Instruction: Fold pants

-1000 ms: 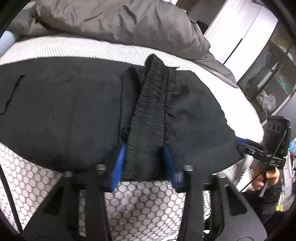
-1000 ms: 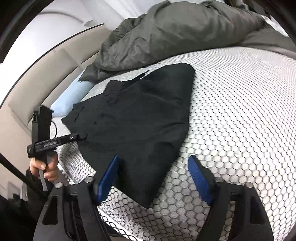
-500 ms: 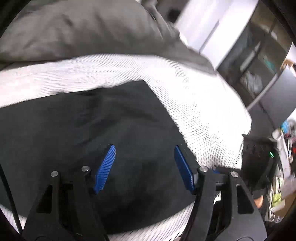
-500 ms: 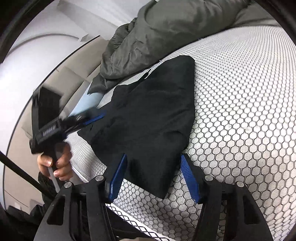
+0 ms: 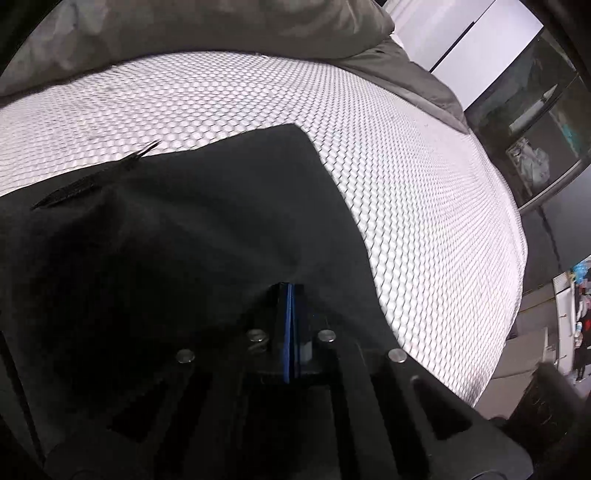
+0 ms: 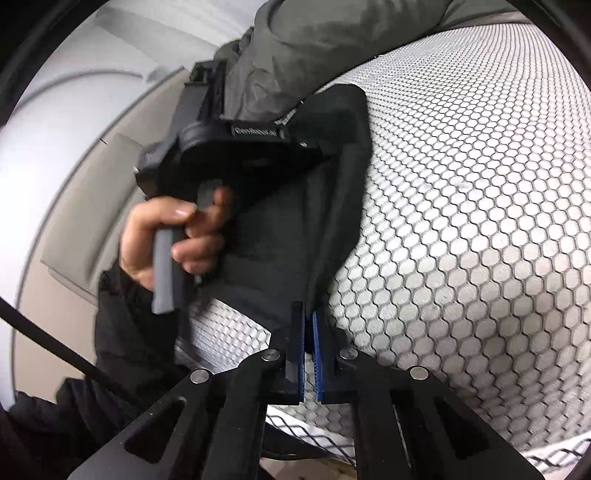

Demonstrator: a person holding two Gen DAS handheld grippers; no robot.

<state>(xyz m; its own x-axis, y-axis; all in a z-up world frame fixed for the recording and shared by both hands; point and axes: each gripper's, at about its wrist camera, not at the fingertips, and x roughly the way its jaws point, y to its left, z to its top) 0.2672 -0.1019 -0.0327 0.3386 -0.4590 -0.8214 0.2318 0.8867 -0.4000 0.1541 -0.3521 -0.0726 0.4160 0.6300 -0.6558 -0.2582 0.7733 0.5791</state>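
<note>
The black pants [image 5: 166,236] lie folded on a bed with a white honeycomb cover [image 5: 406,177]. My left gripper [image 5: 288,295] is shut on the pants' near edge, its blue pads pressed together with cloth between them. My right gripper [image 6: 308,317] is shut on the lower corner of the pants [image 6: 295,236], which hang taut and lifted from it. In the right wrist view the left gripper [image 6: 325,153] shows, held by a hand [image 6: 173,236], its tips buried in the cloth near the far fold.
A grey duvet [image 5: 192,33] is bunched at the head of the bed, also in the right wrist view [image 6: 332,48]. A glass-door cabinet [image 5: 535,122] stands beyond the bed's right edge. A beige padded headboard [image 6: 74,221] stands on the left.
Both grippers went from open to shut on the pants. The left gripper moved off the waistband to the right part of the pants, close to the right gripper. The cloth is lifted.
</note>
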